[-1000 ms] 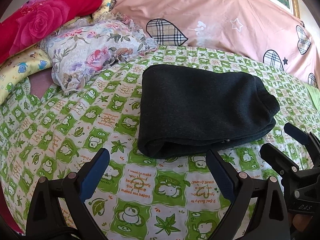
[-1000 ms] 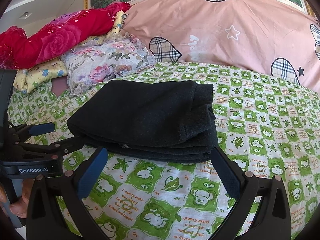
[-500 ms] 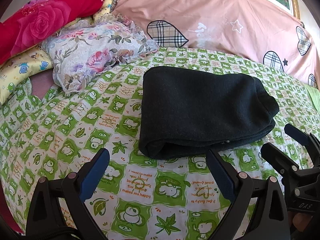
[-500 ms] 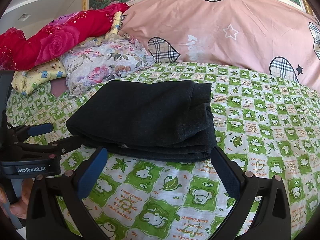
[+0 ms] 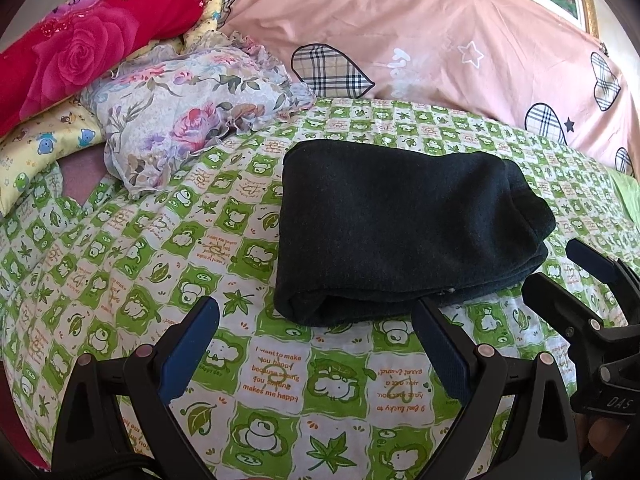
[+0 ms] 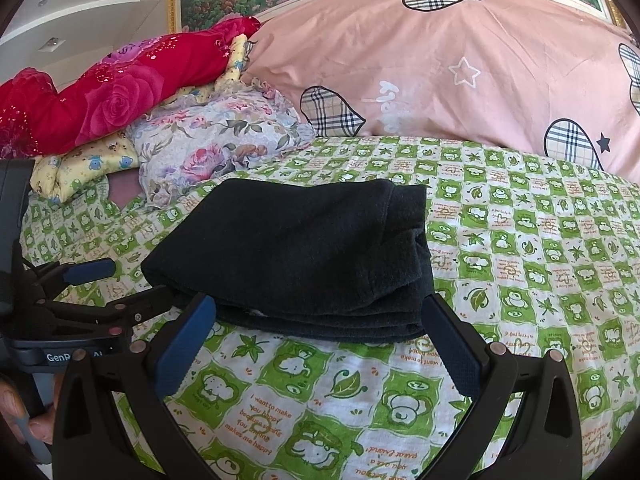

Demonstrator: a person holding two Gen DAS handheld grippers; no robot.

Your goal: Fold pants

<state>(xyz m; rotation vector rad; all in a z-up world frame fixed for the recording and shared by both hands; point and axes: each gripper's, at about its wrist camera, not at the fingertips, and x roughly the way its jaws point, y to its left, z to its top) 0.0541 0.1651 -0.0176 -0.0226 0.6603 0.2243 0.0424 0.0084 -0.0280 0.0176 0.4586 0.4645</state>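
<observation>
The dark pants (image 5: 404, 228) lie folded into a thick rectangular bundle on the green patterned bedsheet (image 5: 276, 376); in the right wrist view the same pants (image 6: 304, 256) show stacked layers along their near edge. My left gripper (image 5: 316, 320) hovers open just in front of the bundle's near left corner, nothing between its fingers. My right gripper (image 6: 320, 316) is open too, its blue pads flanking the bundle's near edge without gripping it. Each gripper shows in the other's view: the right gripper (image 5: 560, 268) at the right edge, the left gripper (image 6: 120, 284) at the left edge.
A floral pillow (image 5: 192, 116), a red rose blanket (image 5: 88, 52) and a yellow cartoon pillow (image 5: 44, 144) are piled at the far left. A large pink quilt (image 5: 440, 36) with plaid hearts runs along the back. A hand (image 6: 16, 412) holds the left gripper's handle.
Both grippers have drifted very slightly, so the view has shifted a little; the pants lie as they did. Both stay open.
</observation>
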